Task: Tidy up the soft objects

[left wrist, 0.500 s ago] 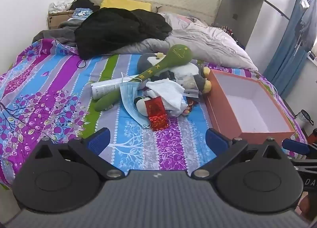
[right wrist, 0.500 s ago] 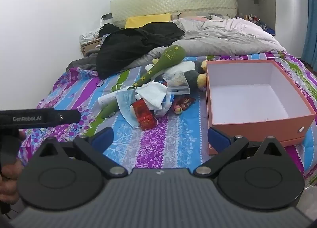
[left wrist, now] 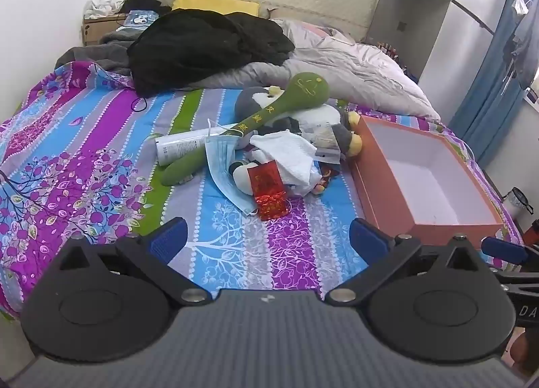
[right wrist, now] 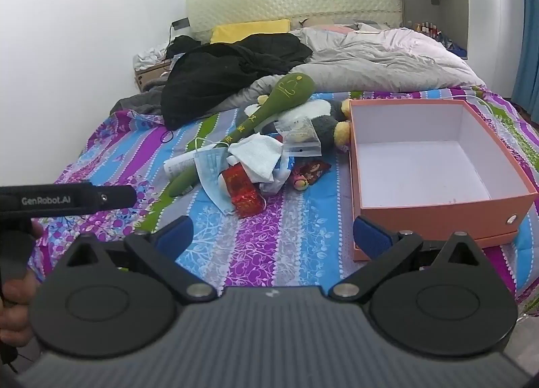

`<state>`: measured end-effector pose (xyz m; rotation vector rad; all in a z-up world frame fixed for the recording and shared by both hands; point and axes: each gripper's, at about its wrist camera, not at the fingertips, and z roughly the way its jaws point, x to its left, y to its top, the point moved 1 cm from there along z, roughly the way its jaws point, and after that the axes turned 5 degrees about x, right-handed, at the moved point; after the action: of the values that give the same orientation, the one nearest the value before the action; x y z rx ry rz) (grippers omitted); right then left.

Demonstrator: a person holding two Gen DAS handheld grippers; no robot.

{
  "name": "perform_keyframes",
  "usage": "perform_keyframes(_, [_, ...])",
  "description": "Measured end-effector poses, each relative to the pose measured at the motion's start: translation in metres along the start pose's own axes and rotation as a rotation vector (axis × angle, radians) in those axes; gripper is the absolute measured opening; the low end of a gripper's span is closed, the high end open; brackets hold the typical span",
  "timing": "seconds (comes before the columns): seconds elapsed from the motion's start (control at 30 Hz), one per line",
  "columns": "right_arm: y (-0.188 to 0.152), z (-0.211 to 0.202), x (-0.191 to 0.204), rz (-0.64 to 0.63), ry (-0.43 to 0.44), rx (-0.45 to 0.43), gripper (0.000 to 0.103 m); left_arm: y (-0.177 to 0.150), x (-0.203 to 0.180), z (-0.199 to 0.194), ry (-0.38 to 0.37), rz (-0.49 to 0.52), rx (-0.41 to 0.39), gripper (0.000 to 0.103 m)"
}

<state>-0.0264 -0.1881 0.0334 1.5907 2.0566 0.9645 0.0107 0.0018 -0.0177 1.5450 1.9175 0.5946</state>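
Note:
A heap lies mid-bed: a long green plush mallet (left wrist: pixel 269 115) (right wrist: pixel 266 111), a grey penguin plush (left wrist: pixel 337 125) (right wrist: pixel 323 125), a white cloth (left wrist: pixel 286 152) (right wrist: pixel 259 152), a blue face mask (left wrist: pixel 222 165) (right wrist: pixel 210 169), a red foil packet (left wrist: pixel 267 189) (right wrist: pixel 242 190) and a white tube (left wrist: pixel 182 148). An open orange box (left wrist: pixel 380 192) (right wrist: pixel 438 212) with a white inside stands to the right, with nothing in it. My left gripper (left wrist: pixel 267 241) and right gripper (right wrist: pixel 273 233) hover open near the bed's front edge, short of the heap, holding nothing.
A black garment (left wrist: pixel 202 47) (right wrist: pixel 229 71) and a grey duvet (left wrist: pixel 353 78) (right wrist: pixel 387 61) fill the back of the bed. The floral striped sheet (left wrist: pixel 84 169) shows at left and front. A hand (right wrist: pixel 13 314) holds the other gripper at the left edge. Blue curtains (left wrist: pixel 488 84) hang on the right.

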Motion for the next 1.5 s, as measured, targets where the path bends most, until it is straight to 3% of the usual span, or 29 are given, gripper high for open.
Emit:
perform_keyframes(0.6, [0.013, 0.001, 0.004, 0.01, -0.041, 0.018, 0.103, 0.007, 0.004, 0.018, -0.036, -0.018, 0.043, 0.103])
perform_keyframes(0.9, [0.019, 0.021, -0.006, 0.001, -0.009, 0.021, 0.103, 0.013, 0.009, 0.032, 0.005, -0.027, 0.032, 0.103])
perform_keyframes(1.17, [0.019, 0.033, -0.012, 0.034, 0.009, 0.032, 0.103, 0.015, 0.014, 0.039, -0.006, -0.046, 0.051, 0.103])
perform_keyframes(1.5, [0.015, 0.04, -0.01, 0.055, -0.028, 0.027, 0.103, 0.015, 0.016, 0.057, -0.031, -0.006, 0.082, 0.103])
